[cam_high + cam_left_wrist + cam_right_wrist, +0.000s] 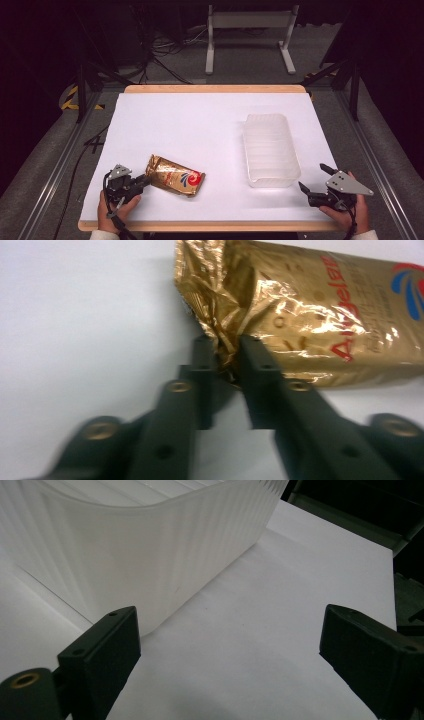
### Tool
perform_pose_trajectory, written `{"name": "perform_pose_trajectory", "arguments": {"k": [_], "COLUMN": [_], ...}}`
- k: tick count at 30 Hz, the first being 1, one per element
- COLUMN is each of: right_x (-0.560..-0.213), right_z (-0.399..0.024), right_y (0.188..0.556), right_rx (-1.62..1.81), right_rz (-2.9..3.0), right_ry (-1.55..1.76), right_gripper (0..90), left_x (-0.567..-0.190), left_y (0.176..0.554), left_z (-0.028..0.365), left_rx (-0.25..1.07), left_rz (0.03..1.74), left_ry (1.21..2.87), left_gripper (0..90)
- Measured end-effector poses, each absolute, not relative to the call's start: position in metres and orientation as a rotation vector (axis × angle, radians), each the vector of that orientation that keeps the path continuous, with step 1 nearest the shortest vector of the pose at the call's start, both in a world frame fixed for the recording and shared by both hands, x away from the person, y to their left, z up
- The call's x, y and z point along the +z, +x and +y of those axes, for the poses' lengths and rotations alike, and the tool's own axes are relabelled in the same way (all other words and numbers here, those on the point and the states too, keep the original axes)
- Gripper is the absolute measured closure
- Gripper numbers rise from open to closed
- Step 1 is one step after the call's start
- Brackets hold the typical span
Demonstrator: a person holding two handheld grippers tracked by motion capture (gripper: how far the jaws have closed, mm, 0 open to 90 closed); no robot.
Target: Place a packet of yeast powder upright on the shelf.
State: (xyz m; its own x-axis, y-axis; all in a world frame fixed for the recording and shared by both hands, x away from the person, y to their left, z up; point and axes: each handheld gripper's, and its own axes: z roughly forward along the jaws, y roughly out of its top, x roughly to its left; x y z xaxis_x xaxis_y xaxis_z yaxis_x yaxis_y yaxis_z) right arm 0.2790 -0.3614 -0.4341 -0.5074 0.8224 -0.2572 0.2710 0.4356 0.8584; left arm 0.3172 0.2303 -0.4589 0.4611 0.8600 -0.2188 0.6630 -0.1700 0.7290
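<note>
In the high view, a crinkled gold foil packet with a red and blue logo [175, 176] lies flat on the white table [200, 125], near its front edge on the left. The left gripper [145, 181] meets the packet's near left end, and the left hand [117, 202] rests low behind it. To the right stands a translucent white ribbed plastic tub [270, 149], well apart from the packet; nothing can be seen inside it. The right gripper [314, 180] waits just beside the tub's front right corner with its jaws spread.

In the left gripper view, the two black jaws are drawn close together on the crumpled sealed edge of the gold foil packet [310, 315], foil pinched between them. The packet's body lies on the table.

In the right gripper view, the jaws stand wide apart with bare tabletop between them and hold nothing; the ribbed wall of the plastic tub [140, 555] rises just ahead.

By my reading, the grasp is made but the packet is not yet lifted. Carrying it across and setting it in the tub is left to do.
</note>
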Motion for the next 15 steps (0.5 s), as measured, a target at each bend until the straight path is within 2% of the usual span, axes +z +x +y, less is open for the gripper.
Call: {"name": "perform_pose_trajectory", "arguments": {"k": [4, 15], "right_x": [-0.434, -0.433], "right_z": [-0.362, -0.362], "right_y": [0.279, 0.278], "right_rx": [1.025, 1.025], "right_rz": [2.002, 1.995], "right_ry": [0.918, 0.922], "right_gripper": [10.0, 10.0], "left_x": [-0.456, -0.434], "left_y": [0.317, 0.316], "left_z": [0.231, 0.229], "left_rx": [0.324, 0.373], "left_rz": [1.243, 1.083], "left_ry": [1.875, 1.778], "left_gripper": [86.4, 86.8]}}
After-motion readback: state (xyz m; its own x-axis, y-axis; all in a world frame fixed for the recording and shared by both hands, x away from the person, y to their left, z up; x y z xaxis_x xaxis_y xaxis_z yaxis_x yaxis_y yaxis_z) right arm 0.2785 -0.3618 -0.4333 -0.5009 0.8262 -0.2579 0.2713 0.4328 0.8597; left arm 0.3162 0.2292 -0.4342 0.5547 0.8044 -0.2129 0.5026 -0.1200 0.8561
